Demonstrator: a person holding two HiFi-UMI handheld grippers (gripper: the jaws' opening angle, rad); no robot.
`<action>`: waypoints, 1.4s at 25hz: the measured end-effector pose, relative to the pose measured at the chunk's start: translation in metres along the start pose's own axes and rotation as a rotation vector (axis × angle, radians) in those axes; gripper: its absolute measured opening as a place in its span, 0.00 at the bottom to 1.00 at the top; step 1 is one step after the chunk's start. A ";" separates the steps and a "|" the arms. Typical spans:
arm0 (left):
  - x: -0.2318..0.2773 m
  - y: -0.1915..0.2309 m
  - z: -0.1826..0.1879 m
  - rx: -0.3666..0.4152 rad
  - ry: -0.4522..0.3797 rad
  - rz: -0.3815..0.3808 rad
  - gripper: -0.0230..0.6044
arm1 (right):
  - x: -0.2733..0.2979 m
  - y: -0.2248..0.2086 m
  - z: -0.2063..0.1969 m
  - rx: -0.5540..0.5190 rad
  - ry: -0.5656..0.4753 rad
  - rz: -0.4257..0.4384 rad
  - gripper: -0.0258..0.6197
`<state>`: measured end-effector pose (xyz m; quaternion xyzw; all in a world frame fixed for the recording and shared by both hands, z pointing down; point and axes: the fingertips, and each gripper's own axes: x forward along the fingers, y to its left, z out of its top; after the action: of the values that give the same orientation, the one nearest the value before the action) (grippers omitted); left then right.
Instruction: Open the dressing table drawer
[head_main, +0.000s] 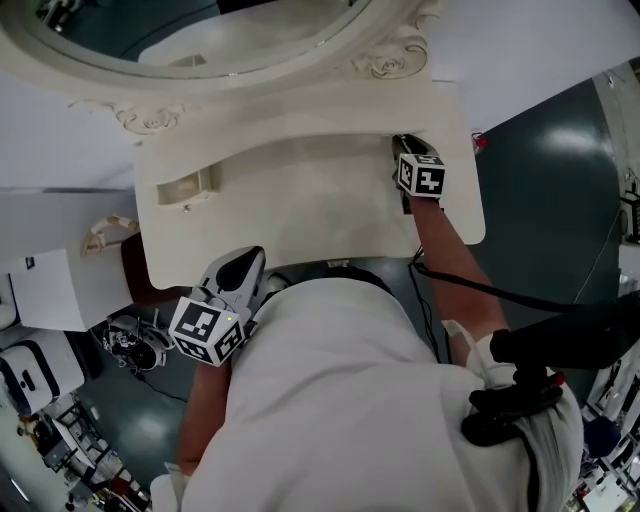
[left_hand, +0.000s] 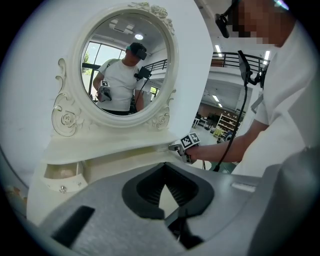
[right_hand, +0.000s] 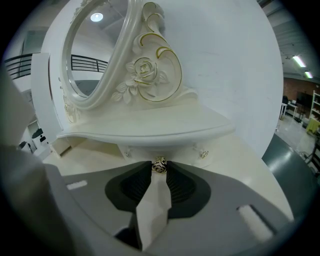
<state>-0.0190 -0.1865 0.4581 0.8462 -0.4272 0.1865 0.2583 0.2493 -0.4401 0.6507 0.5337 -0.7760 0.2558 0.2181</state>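
The cream dressing table (head_main: 300, 215) stands against the wall under its oval mirror (head_main: 190, 30). My right gripper (head_main: 402, 143) reaches under the raised shelf at the table's right end. In the right gripper view its two jaws stand either side of a small gold rose knob (right_hand: 159, 164) on the right drawer front, and the right gripper (right_hand: 159, 168) is shut on that knob. The left gripper (head_main: 248, 264) hangs back by the table's front edge, close to my body. Its tips (left_hand: 165, 165) meet with nothing between them. A left drawer (head_main: 185, 187) stands pulled out a little.
The mirror (left_hand: 125, 65) reflects the person. A small knob (left_hand: 62, 189) shows on the left drawer front. A black cable (head_main: 480, 288) runs from my right arm. A stool-like thing (head_main: 110, 235) and cluttered gear (head_main: 130, 345) lie left of the table on the dark floor.
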 end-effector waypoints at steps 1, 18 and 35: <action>0.001 0.000 0.000 0.001 0.001 -0.001 0.04 | 0.000 0.000 0.000 0.000 0.000 0.000 0.19; 0.005 -0.013 -0.004 0.017 0.001 -0.029 0.04 | -0.018 0.002 -0.018 -0.010 0.021 0.001 0.18; 0.003 -0.026 -0.017 0.020 0.007 -0.057 0.04 | -0.041 0.007 -0.040 -0.003 0.039 0.007 0.19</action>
<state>0.0024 -0.1649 0.4658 0.8599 -0.4001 0.1862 0.2566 0.2590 -0.3835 0.6549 0.5254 -0.7740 0.2656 0.2332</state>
